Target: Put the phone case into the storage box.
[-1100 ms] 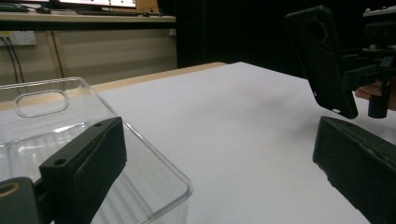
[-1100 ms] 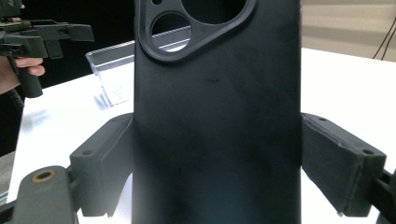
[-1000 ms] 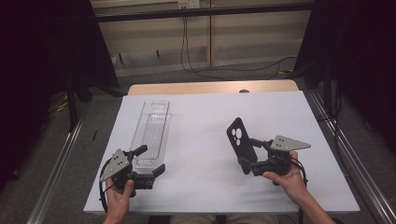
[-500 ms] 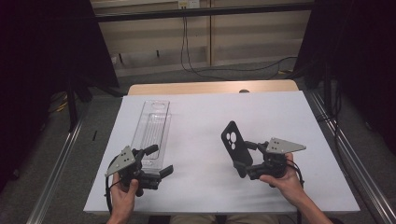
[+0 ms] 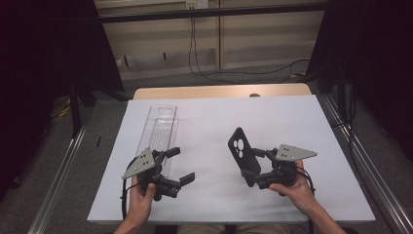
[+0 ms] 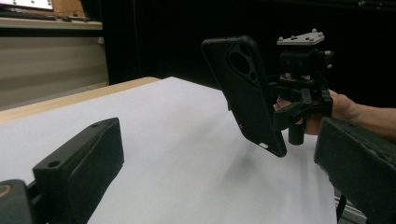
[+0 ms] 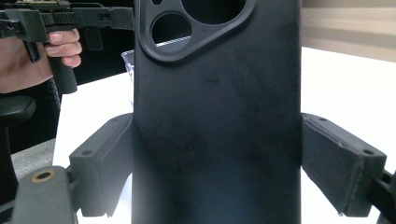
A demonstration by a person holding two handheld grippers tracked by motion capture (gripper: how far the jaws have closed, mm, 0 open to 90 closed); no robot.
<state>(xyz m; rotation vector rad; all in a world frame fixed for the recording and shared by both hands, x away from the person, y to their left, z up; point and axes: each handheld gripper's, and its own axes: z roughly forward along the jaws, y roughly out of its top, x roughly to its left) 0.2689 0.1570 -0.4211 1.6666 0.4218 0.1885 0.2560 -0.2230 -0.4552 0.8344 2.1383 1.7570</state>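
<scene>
High view: right gripper (image 5: pixel 249 170) jaws pinching a black phone case (image 5: pixel 242 154) upright (camera cutouts up top) — left gripper (image 5: pixel 179 166) jaws spread, holding nothing.

One phone case (image 5: pixel 240 152), one clear tray (image 5: pixel 159 130), two tongs.

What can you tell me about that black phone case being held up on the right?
The phone case is matte black and looks like soft rubbery plastic, with a raised camera cut-out of round holes near its top and small openings at its lower edge. It stands nearly upright, tilted a little, lifted off the white table. The right gripper clamps its lower part, one jaw on each side edge. Nothing else touches it.
</scene>
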